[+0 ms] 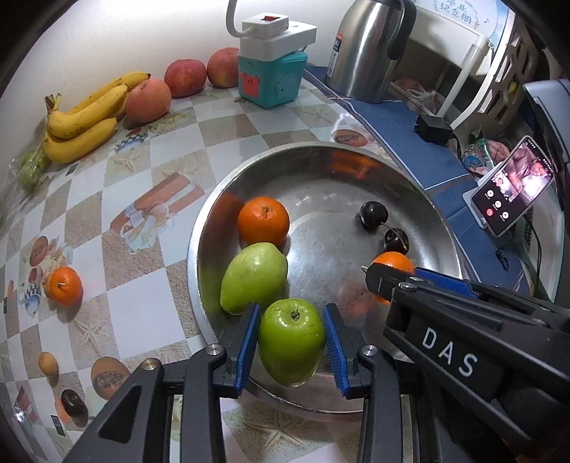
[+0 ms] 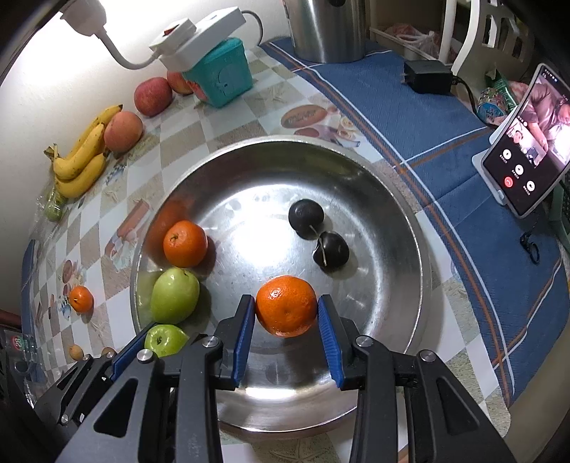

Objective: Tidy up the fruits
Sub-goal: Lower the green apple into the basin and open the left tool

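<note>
Steeply down, both tongs (image 1: 290,350) (image 2: 286,331) (gripping fruit)

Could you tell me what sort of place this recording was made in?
Probably a home kitchen or dining table: a food-print tablecloth, a steel kettle, a power strip and a phone propped nearby.

right hand-held gripper (image 2: 286,322) clamps orange (image 2: 286,306) over steel bowl (image 2: 409,228)

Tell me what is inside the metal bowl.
Loose in the metal bowl: an orange, a green fruit, two dark plums. Each gripper's fruit covers the bowl under it.
</note>
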`<state>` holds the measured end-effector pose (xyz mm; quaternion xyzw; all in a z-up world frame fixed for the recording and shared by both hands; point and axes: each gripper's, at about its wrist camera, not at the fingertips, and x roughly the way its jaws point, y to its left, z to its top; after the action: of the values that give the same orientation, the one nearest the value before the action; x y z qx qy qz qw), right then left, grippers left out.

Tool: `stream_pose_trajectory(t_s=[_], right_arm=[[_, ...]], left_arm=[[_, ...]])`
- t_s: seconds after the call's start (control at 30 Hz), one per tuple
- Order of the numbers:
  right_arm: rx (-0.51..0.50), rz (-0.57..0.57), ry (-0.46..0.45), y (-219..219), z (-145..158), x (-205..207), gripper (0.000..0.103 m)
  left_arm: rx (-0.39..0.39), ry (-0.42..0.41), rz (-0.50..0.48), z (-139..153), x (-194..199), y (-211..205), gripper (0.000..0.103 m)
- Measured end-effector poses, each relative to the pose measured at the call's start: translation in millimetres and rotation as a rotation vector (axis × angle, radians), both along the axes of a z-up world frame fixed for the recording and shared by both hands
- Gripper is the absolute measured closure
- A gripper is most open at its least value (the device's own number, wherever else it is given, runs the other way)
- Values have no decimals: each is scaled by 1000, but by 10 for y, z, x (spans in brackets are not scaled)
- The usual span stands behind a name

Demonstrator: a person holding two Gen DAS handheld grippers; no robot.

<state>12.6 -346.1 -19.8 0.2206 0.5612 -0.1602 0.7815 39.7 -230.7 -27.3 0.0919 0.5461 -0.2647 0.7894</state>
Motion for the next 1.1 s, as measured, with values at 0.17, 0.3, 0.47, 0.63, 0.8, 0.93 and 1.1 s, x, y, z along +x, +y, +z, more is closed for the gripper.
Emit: stream_pose_trajectory(t_s=[0.17,0.3,0.47,0.63,0.8,0.93,1.1], right_arm=[[2,5,10,17,-42,15,65],[-3,2,15,15,-59,16,65],[-4,1,23,15,-85,28,65],[-14,2,24,14,-77,36,65],[-20,-2,11,2,-30,23,64],[-28,-6,-11,1,47,11,64],[-42,-9,-47,-5,164,-6,64]], left_arm=[[10,8,-1,-53,10,-19,64],[9,4,-1,-52,14,-22,64],[9,8,1,-53,20,-20,64],[4,7,3,-40,28,-17,63],[-2,0,1,-6,27,-11,62],[-15,-12,-4,71,9,-7,62],[-34,-29,6,184,20,36,62]])
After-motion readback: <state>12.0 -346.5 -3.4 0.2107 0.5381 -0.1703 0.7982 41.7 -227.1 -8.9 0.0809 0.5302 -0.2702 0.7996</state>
